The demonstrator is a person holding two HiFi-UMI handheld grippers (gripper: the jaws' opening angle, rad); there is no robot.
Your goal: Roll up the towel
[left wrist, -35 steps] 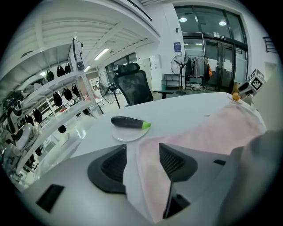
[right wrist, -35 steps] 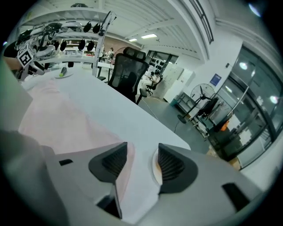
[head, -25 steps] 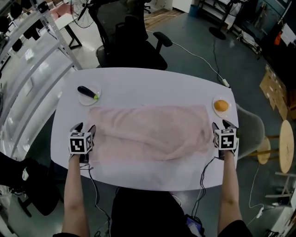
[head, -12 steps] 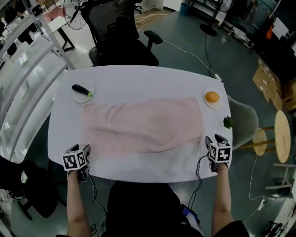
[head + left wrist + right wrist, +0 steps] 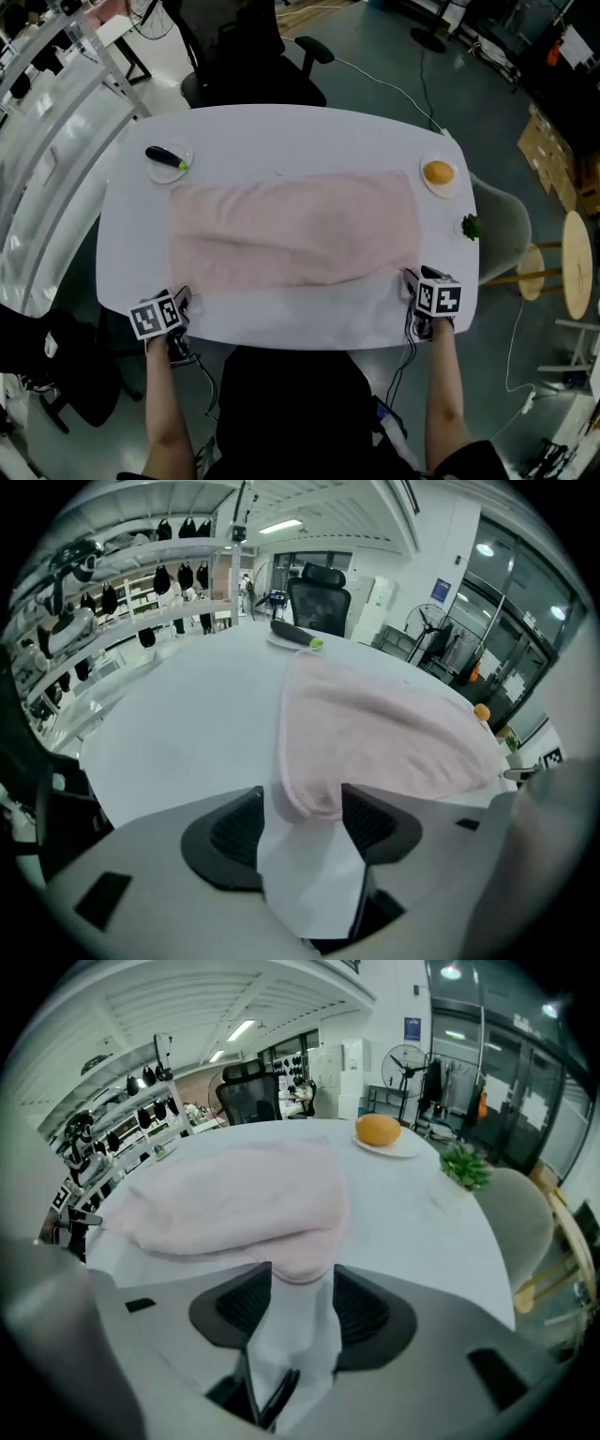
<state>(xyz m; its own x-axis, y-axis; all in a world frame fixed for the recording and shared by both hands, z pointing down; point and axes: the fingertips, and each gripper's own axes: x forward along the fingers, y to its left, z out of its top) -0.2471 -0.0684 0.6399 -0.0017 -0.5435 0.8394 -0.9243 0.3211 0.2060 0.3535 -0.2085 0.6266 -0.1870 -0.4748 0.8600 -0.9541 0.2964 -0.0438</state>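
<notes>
A pale pink towel point(image 5: 291, 230) lies spread out flat across the white oval table point(image 5: 281, 131). My left gripper point(image 5: 180, 296) is at the towel's near left corner, close to the table's front edge. In the left gripper view the towel point(image 5: 375, 724) has its rounded corner between the tips of the left gripper point(image 5: 302, 803), whose jaws stand apart. My right gripper point(image 5: 412, 280) is at the near right corner. In the right gripper view the towel point(image 5: 234, 1194) ends just between the tips of the right gripper point(image 5: 302, 1274), also apart. The towel rests on the table, unlifted.
A small plate with a dark, green-tipped vegetable point(image 5: 169, 157) sits at the far left; an orange on a plate point(image 5: 438, 172) sits at the far right. A green sprig point(image 5: 471, 226) lies on the grey chair at the right. A black office chair point(image 5: 253, 66) stands behind the table.
Both grippers have drawn back toward me, from the towel's two short sides to its near corners at the table's front edge. The towel has kept its place.
</notes>
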